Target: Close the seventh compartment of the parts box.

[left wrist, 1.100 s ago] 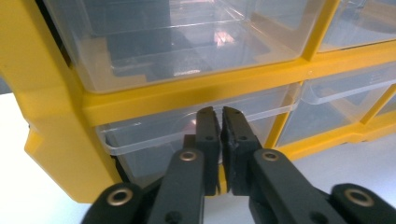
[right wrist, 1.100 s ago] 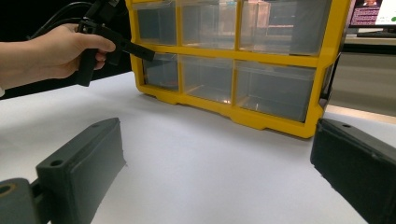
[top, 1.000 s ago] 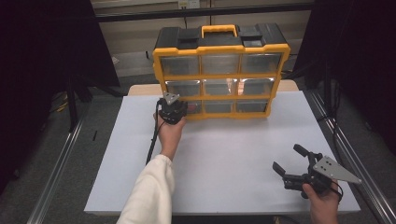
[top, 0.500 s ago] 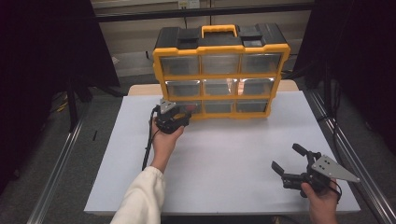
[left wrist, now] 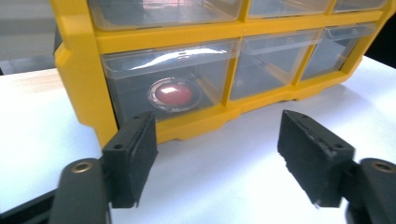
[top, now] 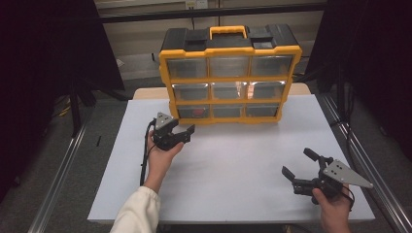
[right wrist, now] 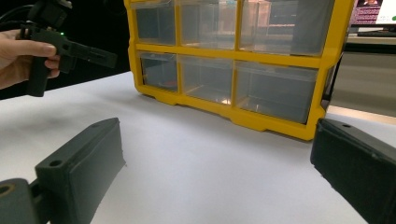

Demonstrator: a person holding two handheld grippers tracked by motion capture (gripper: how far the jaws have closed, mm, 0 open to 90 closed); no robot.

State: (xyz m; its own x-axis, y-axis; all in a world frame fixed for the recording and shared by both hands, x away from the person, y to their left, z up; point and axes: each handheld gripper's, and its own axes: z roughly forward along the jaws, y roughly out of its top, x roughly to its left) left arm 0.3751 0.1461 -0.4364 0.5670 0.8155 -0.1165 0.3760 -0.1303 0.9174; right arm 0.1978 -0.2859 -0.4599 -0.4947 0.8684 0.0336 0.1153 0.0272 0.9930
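A big yellow box with nine clear drawers stands at the far side of the white table. It has a black top and a yellow handle.

The left gripper is just in front of the box, near its bottom left corner. Its jaws have just been opening, and now they are spread apart with nothing between them. In the left gripper view, the jaws point at the bottom left drawer. That drawer is shut. Inside it lies a round red thing with a shiny ring around it. The clear drawer front stands between the jaws and the red thing. The drawers beside it look empty.

The right gripper is near the front right corner of the table, well apart from the box. Its jaws are spread wide too and pinch nothing. Bare white table lies between it and the box.

A black cable hangs from the left gripper along the person's hand. A white sleeve covers that arm.
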